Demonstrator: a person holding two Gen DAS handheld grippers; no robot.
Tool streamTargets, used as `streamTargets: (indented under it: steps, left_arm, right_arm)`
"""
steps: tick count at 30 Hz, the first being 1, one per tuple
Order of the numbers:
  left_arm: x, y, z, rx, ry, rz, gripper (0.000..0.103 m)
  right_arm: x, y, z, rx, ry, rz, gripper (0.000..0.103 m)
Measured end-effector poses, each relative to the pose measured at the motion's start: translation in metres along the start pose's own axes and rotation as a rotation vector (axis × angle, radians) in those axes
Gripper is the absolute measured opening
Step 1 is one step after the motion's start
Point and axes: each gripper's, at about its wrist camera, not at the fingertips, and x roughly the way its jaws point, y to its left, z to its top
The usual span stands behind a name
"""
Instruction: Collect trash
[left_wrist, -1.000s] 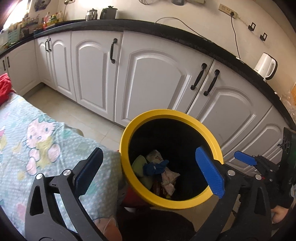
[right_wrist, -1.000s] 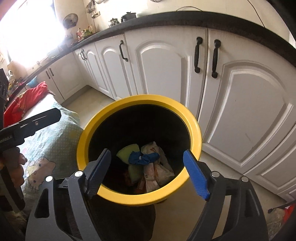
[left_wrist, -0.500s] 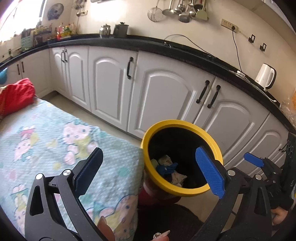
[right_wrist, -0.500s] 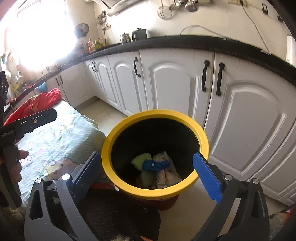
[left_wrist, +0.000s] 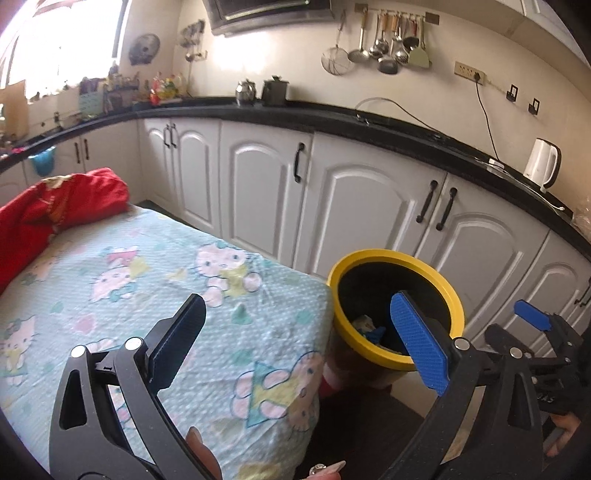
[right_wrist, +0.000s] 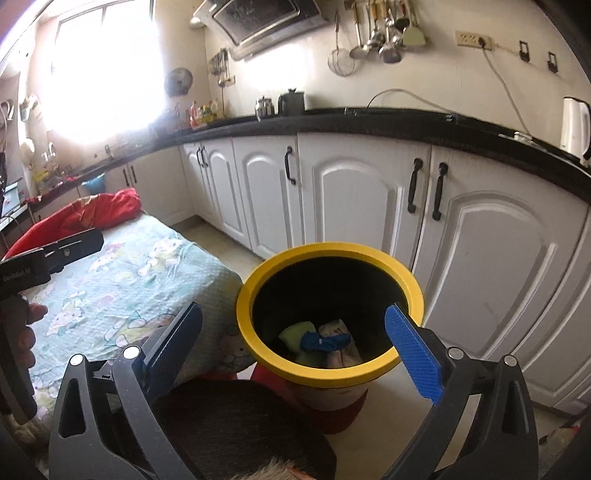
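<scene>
Left gripper (left_wrist: 299, 341): blue-padded fingers spread wide, nothing between them, over the pale cartoon-print bed cover (left_wrist: 147, 280). Right gripper (right_wrist: 295, 347): fingers spread to full width, empty, framing the round yellow-rimmed black trash bin (right_wrist: 243, 306). The bin stands on the floor touching the cover's corner, at 4 o'clock from it in the left wrist view. Contents: a knotted blue bag (right_wrist: 323, 341) on top, a yellow-green piece (right_wrist: 295, 332) at its 9 o'clock, pale crumpled wrappers (right_wrist: 343, 352) beneath.
</scene>
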Motion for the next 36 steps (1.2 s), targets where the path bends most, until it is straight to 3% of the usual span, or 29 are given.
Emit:
streamTargets:
  steps: [10, 36]
  left_arm:
    - [-0.035, 0.007, -0.026, 0.008, -0.100, 0.039, 0.092]
    - [-0.050, 0.001, -0.042, 0.014, -0.163, 0.036, 0.092]
  right_arm:
    - [-0.040, 0.014, -0.012, 0.001, -0.229, -0.093, 0.097]
    - [-0.041, 0.033, -0.027, -0.084, -0.256, -0.094, 0.097]
